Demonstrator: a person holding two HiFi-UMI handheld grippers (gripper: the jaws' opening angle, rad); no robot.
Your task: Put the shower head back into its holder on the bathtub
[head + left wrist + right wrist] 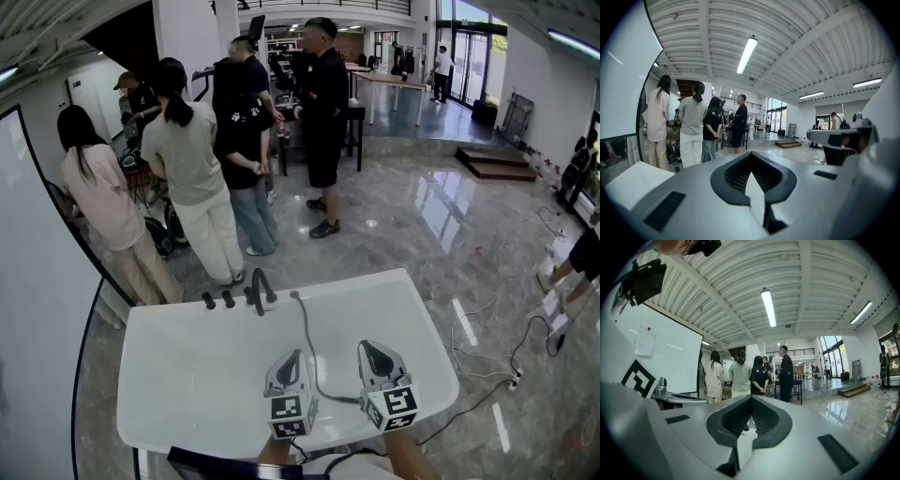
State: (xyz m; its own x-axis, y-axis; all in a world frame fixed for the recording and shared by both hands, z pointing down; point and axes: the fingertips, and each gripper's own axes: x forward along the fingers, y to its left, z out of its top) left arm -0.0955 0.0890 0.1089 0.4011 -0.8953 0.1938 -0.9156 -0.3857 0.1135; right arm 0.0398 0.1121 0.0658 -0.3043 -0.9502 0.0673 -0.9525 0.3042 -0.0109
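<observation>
head view: hose [306,328] across the white bathtub [202,375]; left gripper [292,360] and right gripper [375,352] jaws closed, empty.

From head height, looks steeply down on the bathtub [187,375] close below. In both gripper views, faces level across the hall, sharing the group of people [691,126].
</observation>
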